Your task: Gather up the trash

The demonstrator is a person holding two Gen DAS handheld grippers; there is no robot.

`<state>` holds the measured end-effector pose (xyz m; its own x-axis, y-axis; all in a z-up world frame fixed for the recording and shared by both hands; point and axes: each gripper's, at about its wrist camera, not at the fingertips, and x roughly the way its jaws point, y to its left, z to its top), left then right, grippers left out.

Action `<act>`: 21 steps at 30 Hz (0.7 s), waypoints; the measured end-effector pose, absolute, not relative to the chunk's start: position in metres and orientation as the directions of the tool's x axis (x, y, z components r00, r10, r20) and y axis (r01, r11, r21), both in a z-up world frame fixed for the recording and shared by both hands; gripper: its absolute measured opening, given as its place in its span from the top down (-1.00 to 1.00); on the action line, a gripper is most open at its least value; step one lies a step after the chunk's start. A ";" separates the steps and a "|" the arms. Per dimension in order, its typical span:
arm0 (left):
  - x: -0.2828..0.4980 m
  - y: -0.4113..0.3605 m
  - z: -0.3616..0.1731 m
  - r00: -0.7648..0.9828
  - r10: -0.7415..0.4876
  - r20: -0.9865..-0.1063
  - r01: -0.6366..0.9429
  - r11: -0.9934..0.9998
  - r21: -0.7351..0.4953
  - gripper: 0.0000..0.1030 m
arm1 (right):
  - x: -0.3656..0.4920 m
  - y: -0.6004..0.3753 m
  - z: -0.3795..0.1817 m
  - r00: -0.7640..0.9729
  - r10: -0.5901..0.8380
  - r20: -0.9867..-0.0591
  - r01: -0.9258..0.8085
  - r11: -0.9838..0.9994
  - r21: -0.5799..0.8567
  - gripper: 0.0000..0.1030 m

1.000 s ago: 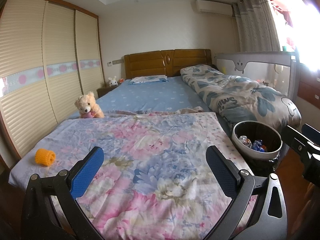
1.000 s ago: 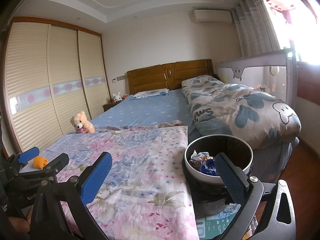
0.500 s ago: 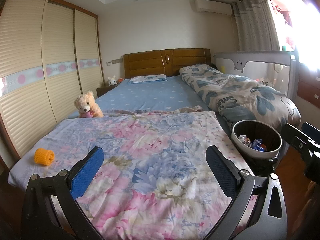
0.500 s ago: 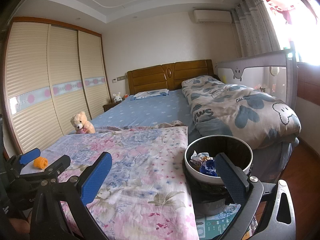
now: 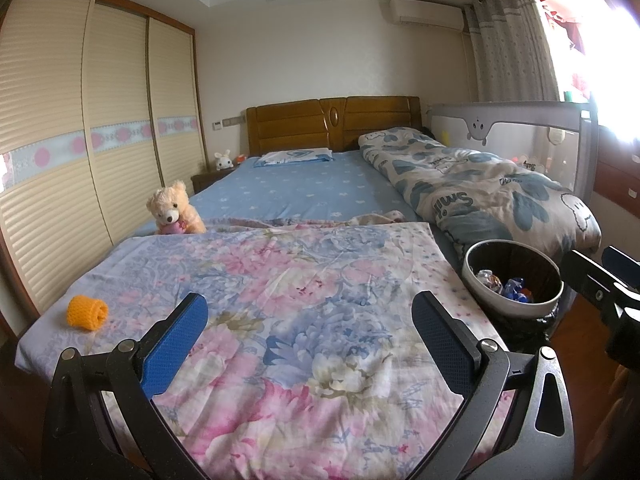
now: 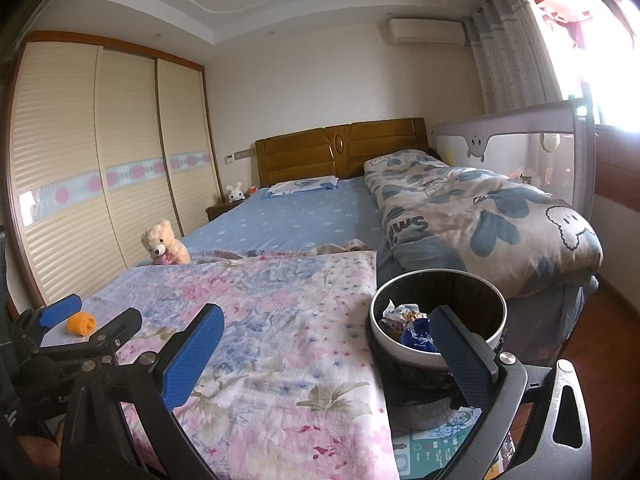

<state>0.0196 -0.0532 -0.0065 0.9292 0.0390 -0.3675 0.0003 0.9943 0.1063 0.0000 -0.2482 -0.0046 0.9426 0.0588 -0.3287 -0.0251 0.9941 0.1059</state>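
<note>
An orange knitted roll (image 5: 87, 313) lies on the floral sheet near the bed's front left corner, also seen small in the right wrist view as the orange roll (image 6: 81, 323). A round bin (image 5: 512, 278) with crumpled wrappers inside stands at the bed's right side; the same bin (image 6: 438, 322) sits just ahead of my right gripper. My left gripper (image 5: 310, 336) hovers open over the floral sheet, to the right of the roll, holding nothing. My right gripper (image 6: 328, 352) is open and empty too, its right finger in front of the bin's rim.
A teddy bear (image 5: 173, 209) sits at the bed's left edge. A folded patterned duvet (image 5: 472, 192) lies along the right side beside a grey bed rail (image 5: 508, 120). Sliding wardrobe doors (image 5: 80, 160) line the left wall. Wooden floor (image 6: 600, 336) shows at right.
Both views have shifted only slightly; the left gripper has drifted a little back from the bed. Both grippers stay open and empty.
</note>
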 end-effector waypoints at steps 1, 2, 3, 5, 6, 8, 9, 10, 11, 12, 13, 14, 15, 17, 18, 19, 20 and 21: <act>0.020 -0.052 -0.006 0.929 0.040 -0.369 -0.001 0.994 0.107 -1.00 | 0.000 -0.247 -0.004 0.942 0.059 -0.330 -0.025 0.994 0.106 -1.00; 0.020 -0.052 -0.006 0.929 0.041 -0.368 -0.002 0.994 0.107 -1.00 | 0.000 -0.248 -0.005 0.943 0.059 -0.328 -0.026 0.994 0.105 -1.00; 0.020 -0.052 -0.006 0.929 0.040 -0.368 -0.001 0.994 0.106 -1.00 | 0.000 -0.247 -0.004 0.942 0.060 -0.329 -0.026 0.994 0.105 -1.00; 0.020 -0.053 -0.006 0.929 0.040 -0.369 -0.001 0.994 0.106 -1.00 | 0.000 -0.248 -0.005 0.943 0.060 -0.328 -0.026 0.994 0.106 -1.00; 0.020 -0.052 -0.006 0.929 0.041 -0.368 -0.001 0.994 0.107 -1.00 | 0.000 -0.247 -0.004 0.943 0.059 -0.329 -0.026 0.994 0.105 -1.00; 0.021 -0.051 -0.006 0.929 0.039 -0.369 0.000 0.994 0.106 -1.00 | 0.000 -0.248 -0.004 0.943 0.059 -0.328 -0.026 0.994 0.105 -1.00; 0.020 -0.052 -0.006 0.929 0.039 -0.369 0.000 0.994 0.106 -1.00 | 0.000 -0.248 -0.004 0.943 0.059 -0.328 -0.026 0.994 0.105 -1.00; 0.020 -0.052 -0.006 0.929 0.039 -0.368 0.000 0.994 0.106 -1.00 | 0.000 -0.248 -0.004 0.943 0.059 -0.328 -0.026 0.994 0.104 -1.00; 0.020 -0.052 -0.006 0.929 0.040 -0.369 -0.001 0.994 0.106 -1.00 | 0.001 -0.247 -0.005 0.942 0.059 -0.330 -0.026 0.994 0.105 -1.00; 0.020 -0.052 -0.006 0.929 0.040 -0.369 0.000 0.994 0.106 -1.00 | 0.001 -0.247 -0.005 0.942 0.059 -0.329 -0.025 0.994 0.105 -1.00; 0.021 -0.051 -0.006 0.929 0.039 -0.369 0.000 0.994 0.105 -1.00 | 0.001 -0.247 -0.005 0.942 0.059 -0.329 -0.025 0.994 0.106 -1.00; 0.021 -0.051 -0.006 0.928 0.040 -0.369 0.000 0.994 0.106 -1.00 | 0.001 -0.247 -0.005 0.942 0.060 -0.329 -0.026 0.994 0.106 -1.00; 0.020 -0.053 -0.006 0.928 0.040 -0.370 0.000 0.994 0.107 -1.00 | 0.001 -0.246 -0.005 0.942 0.059 -0.329 -0.026 0.994 0.105 -1.00; 0.021 -0.051 -0.006 0.928 0.039 -0.369 0.000 0.994 0.105 -1.00 | 0.001 -0.247 -0.005 0.943 0.059 -0.329 -0.025 0.994 0.105 -1.00; 0.021 -0.052 -0.006 0.929 0.038 -0.369 0.001 0.994 0.105 -1.00 | 0.001 -0.247 -0.005 0.942 0.059 -0.330 -0.025 0.994 0.106 -1.00; 0.020 -0.052 -0.006 0.929 0.039 -0.369 0.001 0.994 0.107 -1.00 | 0.001 -0.246 -0.005 0.942 0.059 -0.331 -0.025 0.994 0.107 -1.00; 0.020 -0.052 -0.007 0.929 0.039 -0.369 0.000 0.994 0.106 -1.00 | 0.001 -0.247 -0.005 0.942 0.059 -0.330 -0.025 0.994 0.105 -1.00; 0.020 -0.052 -0.007 0.928 0.037 -0.369 0.000 0.995 0.102 -1.00 | 0.001 -0.247 -0.005 0.942 0.059 -0.331 -0.025 0.994 0.105 -1.00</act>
